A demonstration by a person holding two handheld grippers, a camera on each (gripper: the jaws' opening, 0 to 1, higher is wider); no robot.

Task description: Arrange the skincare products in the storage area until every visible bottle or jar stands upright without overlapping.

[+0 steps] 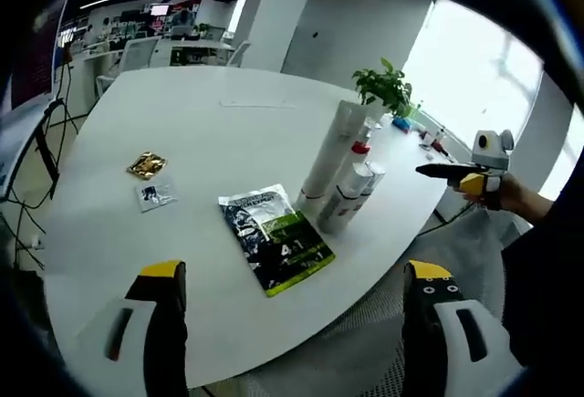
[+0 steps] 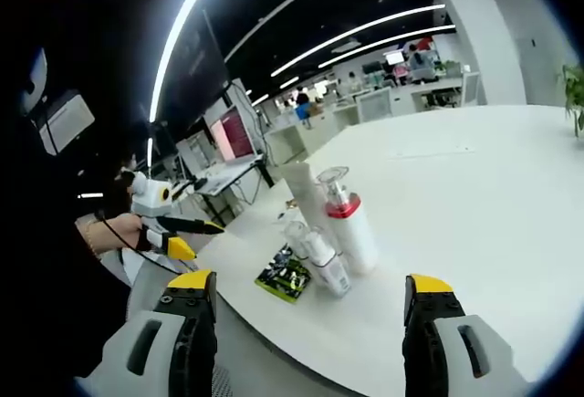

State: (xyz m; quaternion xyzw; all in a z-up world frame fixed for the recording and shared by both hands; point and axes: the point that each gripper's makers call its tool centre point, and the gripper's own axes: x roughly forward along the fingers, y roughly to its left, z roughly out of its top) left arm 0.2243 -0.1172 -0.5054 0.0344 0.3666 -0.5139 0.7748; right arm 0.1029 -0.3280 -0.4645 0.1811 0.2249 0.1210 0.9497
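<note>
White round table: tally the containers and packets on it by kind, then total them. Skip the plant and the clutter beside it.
Tall white tube: 1
White pump bottle with red collar: 1
Small white bottles: 2
Flat packets: 3 (black-and-green pouch, gold foil sachet, small pale sachet)
Total: 7

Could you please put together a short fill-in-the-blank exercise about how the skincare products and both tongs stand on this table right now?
1. The skincare bottles lie grouped on the ____ round table.
2. The collar under the clear pump cap of the bottle is ____.
3. The dark green sachet lies ____ on the tabletop.
4. The left tongs and the right tongs both have their jaws ____.

Missing words: white; red; flat; open
</note>
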